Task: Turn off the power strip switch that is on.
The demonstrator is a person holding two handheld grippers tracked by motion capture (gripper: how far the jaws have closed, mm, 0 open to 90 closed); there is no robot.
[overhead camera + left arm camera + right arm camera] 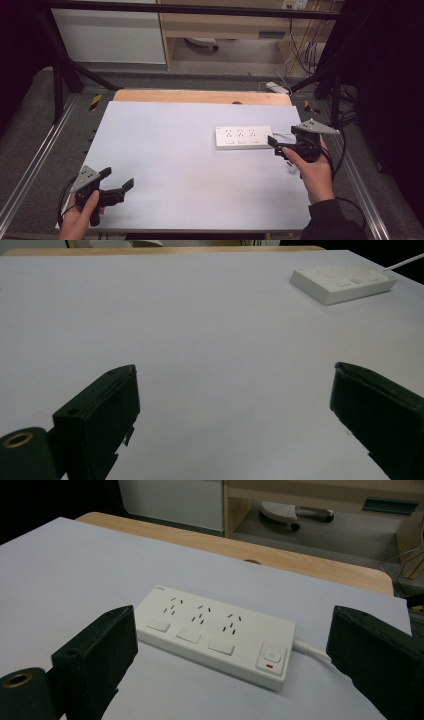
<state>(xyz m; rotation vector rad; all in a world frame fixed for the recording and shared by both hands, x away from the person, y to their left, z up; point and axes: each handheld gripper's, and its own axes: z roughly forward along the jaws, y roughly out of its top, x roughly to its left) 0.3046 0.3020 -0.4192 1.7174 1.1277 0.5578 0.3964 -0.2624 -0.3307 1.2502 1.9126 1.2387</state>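
So on the bench (165, 165) there's a smooth matte pale grey-lilac sheet, with a strip of light wood showing along the far edge. Sitting flat on it toward the right-hand far side is a white, glossy plastic rectangular power strip (243, 137). Up close in the right gripper view the power strip (215, 632) has three socket groups in a row, a flat square rocker switch under each, and one bigger square button with a small red mark at the cable end. A round white cord (311, 650) leaves that end.

The right claw (278, 146) is held just beside the cord end of the strip, not touching it, jaws spread wide apart with nothing between them. They're chunky black blocks, matte and a bit rough. A grey three-cornered plate sits on top of that gripper.

The left claw (118, 179) is at the near left corner, well apart from the strip, jaws also wide apart over bare sheet.
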